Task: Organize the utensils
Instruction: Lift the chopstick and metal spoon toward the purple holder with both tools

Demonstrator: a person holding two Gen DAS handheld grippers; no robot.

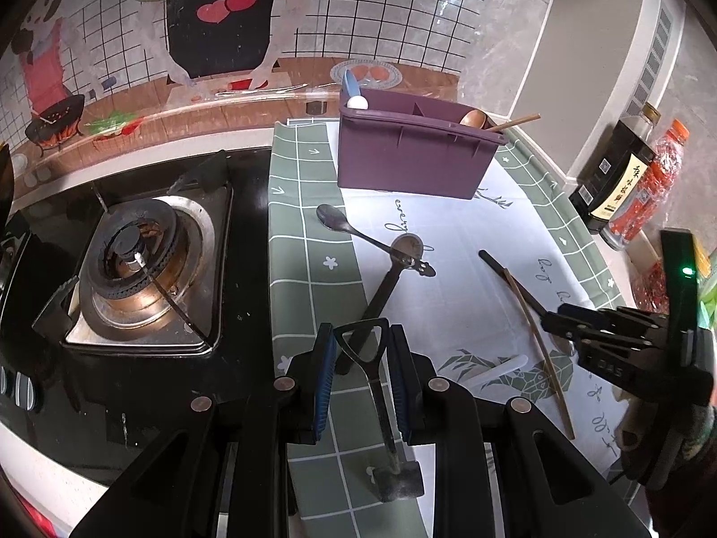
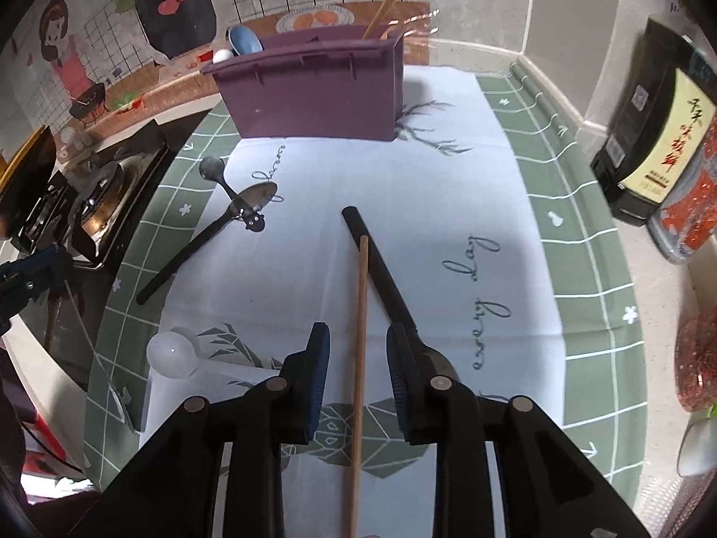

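The purple caddy (image 1: 412, 152) stands upright well ahead of both grippers at the far end of the cloth-covered surface (image 1: 448, 233). It already carries a blue spoon (image 1: 352, 85) and a white ball-ended piece in its left compartment and a wooden spoon (image 1: 472, 119) and a stick in its right, so it reads as the sorting target; the loose utensils on the cloth are what is left to sort.

The left gripper (image 1: 360, 379) points steeply down with its jaws partly apart. A metal peeler (image 1: 374, 385) runs lengthwise between the blue pads, its triangular head at the fingertips and its dark handle end back towards the camera. A gap shows on each side, so the pads do not seem to press it; whether it lies on the cloth or is pinched further in I cannot tell. Just ahead of the fingertips lies a black-handled spoon (image 1: 385, 287), crossed by a small metal spoon (image 1: 334, 217).

The right gripper (image 2: 356, 372) has its jaws narrowly apart, straddling a wooden chopstick (image 2: 360, 336) that lies lengthwise on the cloth; neither pad touches it. That placement looks like lining up for a pinch, or a fresh release. A black-handled utensil (image 2: 381, 264) lies just beside the chopstick, passing under the right-hand finger, so a closing grip risks catching both. A white plastic spoon (image 2: 172, 354) rests on the cloth to the left of the right gripper.
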